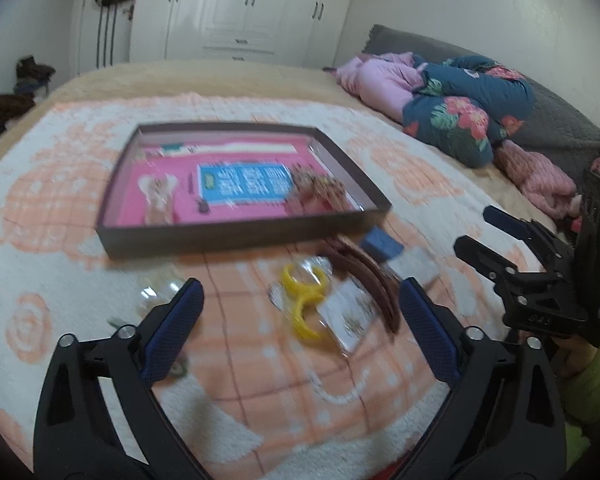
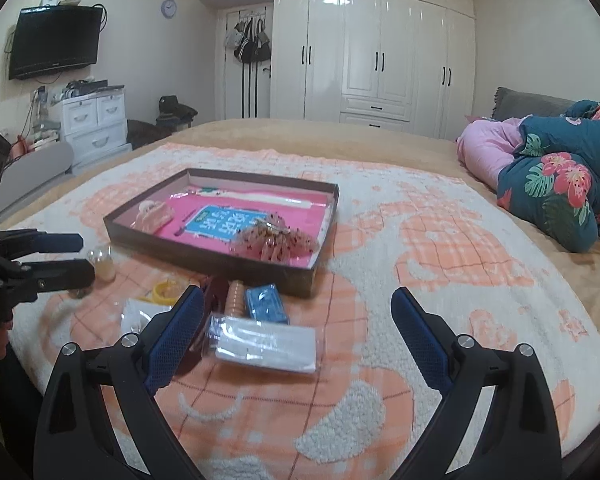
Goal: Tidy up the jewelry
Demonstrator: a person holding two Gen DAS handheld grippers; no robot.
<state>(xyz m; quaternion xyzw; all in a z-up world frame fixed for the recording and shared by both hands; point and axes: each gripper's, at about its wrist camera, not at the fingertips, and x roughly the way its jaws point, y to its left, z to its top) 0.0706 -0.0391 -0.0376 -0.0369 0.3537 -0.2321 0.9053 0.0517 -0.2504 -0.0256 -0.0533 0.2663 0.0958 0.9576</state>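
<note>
On a bed spread with a peach-and-white blanket (image 2: 400, 240), a shallow brown cardboard tray (image 2: 204, 254) holds a pink beaded jewelry cluster (image 2: 274, 242) at its near right corner. The left gripper (image 1: 300, 320) and right gripper (image 2: 292, 320) hover spread and empty above yellow plastic rings (image 1: 304, 300) and a blue packet (image 2: 266, 304) lying just outside the tray's near edge.
</note>
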